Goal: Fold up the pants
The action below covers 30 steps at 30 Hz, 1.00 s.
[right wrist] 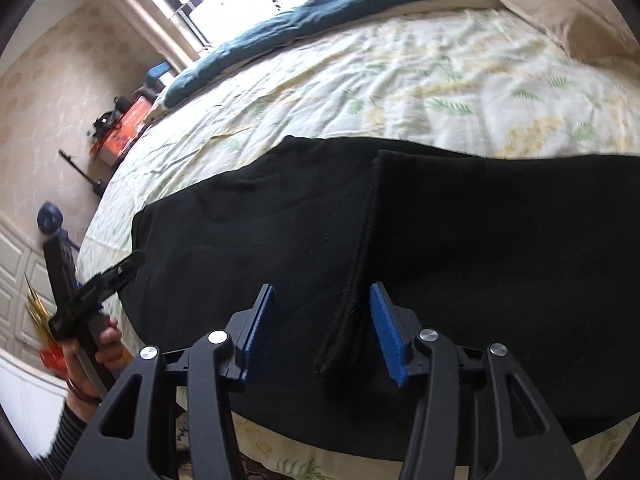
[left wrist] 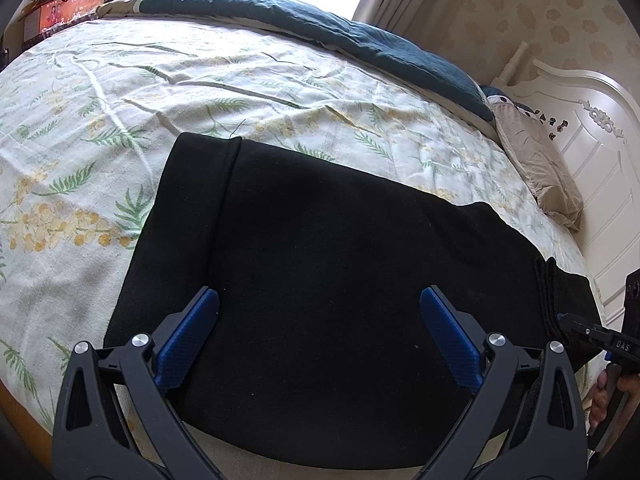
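Pants folded flat on the bed, both grippers off the cloth

Pants (left wrist: 320, 280) lie as a black block across the lower middle of the left wrist view, on the flowered sheet of the bed (left wrist: 120, 120), close to its near edge. In the right wrist view the same cloth fills the centre, with a folded-over layer whose thick seamed edge (right wrist: 360, 260) runs from mid-frame down toward the camera. That edge marks where one part was laid over another, so I judge at least one fold is made and the bundle sits near the edge to stay in easy reach.

Left gripper (left wrist: 319, 320) stands wide above the cloth at the bottom of its frame, pads well apart, nothing between them. Right gripper (right wrist: 322, 320) is partly spread; the seamed edge lies between its blue pads but neither pad presses on it, so it holds nothing. My reading is that it sits over that edge either to smooth it or to take it for another fold.

At the lower left of the right view a hand (right wrist: 96, 340) holds the other tool's handle. A teal quilt (left wrist: 320, 28) lies along the far side, a beige pillow (left wrist: 536, 168) at the right.

Readable writing is scant: white letters, seemingly "DAS", on the tool at the right edge of the left view. An orange box (left wrist: 72, 8) at upper left bears print too small to read.
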{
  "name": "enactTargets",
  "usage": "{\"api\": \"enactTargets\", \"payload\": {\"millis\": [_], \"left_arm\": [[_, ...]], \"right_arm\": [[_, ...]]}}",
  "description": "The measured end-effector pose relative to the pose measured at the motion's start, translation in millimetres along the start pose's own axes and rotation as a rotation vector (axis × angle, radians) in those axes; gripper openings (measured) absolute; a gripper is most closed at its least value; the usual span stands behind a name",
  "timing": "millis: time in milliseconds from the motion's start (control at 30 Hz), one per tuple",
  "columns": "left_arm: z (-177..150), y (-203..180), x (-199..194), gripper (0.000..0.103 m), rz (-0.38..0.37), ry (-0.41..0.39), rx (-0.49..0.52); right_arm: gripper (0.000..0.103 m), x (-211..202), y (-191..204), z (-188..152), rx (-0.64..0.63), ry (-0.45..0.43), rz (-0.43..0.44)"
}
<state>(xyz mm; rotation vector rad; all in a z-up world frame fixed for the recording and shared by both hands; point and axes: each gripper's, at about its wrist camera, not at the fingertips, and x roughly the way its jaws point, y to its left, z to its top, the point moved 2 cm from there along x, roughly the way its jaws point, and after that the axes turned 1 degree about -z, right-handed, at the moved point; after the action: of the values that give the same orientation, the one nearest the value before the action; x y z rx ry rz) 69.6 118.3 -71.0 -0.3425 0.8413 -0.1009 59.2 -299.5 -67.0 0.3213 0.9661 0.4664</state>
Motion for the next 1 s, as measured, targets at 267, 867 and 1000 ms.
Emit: {"api": "enactTargets", "payload": {"millis": [267, 867, 1000], "left_arm": [[0, -2, -1, 0.100, 0.000, 0.003, 0.009], [3, -3, 2, 0.100, 0.019, 0.010, 0.024], [2, -2, 5, 0.100, 0.019, 0.011, 0.037]], "right_arm": [[0.056, -143, -75, -8, 0.187, -0.329, -0.059], [0.032, -128, -201, -52, 0.379, -0.162, -0.059], [0.040, -144, -211, -22, 0.411, -0.233, 0.034]]}}
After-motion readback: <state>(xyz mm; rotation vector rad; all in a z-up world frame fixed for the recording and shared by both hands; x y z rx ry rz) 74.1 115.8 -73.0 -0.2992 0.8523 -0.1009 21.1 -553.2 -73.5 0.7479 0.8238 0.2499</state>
